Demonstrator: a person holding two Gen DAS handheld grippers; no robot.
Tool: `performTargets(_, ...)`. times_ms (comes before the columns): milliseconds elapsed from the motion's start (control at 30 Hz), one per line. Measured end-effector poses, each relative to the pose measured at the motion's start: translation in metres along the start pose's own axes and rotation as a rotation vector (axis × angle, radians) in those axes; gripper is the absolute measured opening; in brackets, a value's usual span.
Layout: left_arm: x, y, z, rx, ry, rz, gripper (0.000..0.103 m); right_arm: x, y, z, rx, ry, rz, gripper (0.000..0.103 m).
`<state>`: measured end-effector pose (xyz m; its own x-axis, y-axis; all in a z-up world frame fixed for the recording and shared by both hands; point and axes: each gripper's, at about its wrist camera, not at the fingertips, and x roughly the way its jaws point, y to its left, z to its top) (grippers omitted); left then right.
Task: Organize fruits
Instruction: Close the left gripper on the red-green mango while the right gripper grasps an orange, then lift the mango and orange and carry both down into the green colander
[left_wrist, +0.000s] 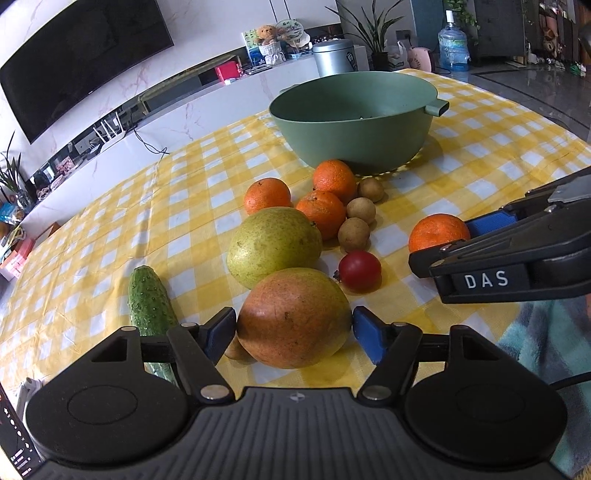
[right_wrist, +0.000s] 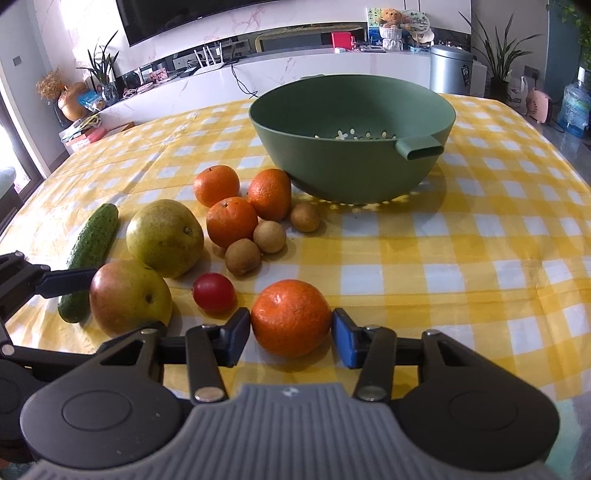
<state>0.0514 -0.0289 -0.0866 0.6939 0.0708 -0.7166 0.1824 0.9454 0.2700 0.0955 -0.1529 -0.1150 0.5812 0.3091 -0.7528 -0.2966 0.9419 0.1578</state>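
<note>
A red-green mango (left_wrist: 293, 317) lies at the near edge of the fruit pile on the counter (left_wrist: 110, 236), between the blue fingers (left_wrist: 369, 334) of the left gripper (left_wrist: 293, 334), which touch or nearly touch its sides; a firm grip cannot be told. To its right, a lone tangerine (right_wrist: 291, 317) sits between the fingers of the right gripper (right_wrist: 291, 336), spread just beside it. Behind lie a pear (right_wrist: 165, 238), a cucumber (right_wrist: 90, 258), a cherry tomato (right_wrist: 214, 292), three more tangerines (right_wrist: 232, 220) and small brown fruits (right_wrist: 269, 236), before a green colander bowl (right_wrist: 351, 166).
</note>
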Motion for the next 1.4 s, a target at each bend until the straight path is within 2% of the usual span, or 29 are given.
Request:
performTargets(467, -0.013, 0.003, 0.001, -0.043, -0.038, 0.021, 0.079, -0.004, 0.0, -0.001, -0.007, -0.021, -0.006, 0.044)
performTargets(1033, -0.043, 0.019, 0.008, -0.179, -0.079, 0.011, 0.077, -0.02, -0.005, -0.005, 0.033, -0.06, 0.002, 0.044)
performTargets(1400, -0.059, 0.039, 0.032, -0.292, -0.107, -0.08, 0.077, -0.036, -0.008, -0.001, 0.027, -0.071, 0.025, 0.044)
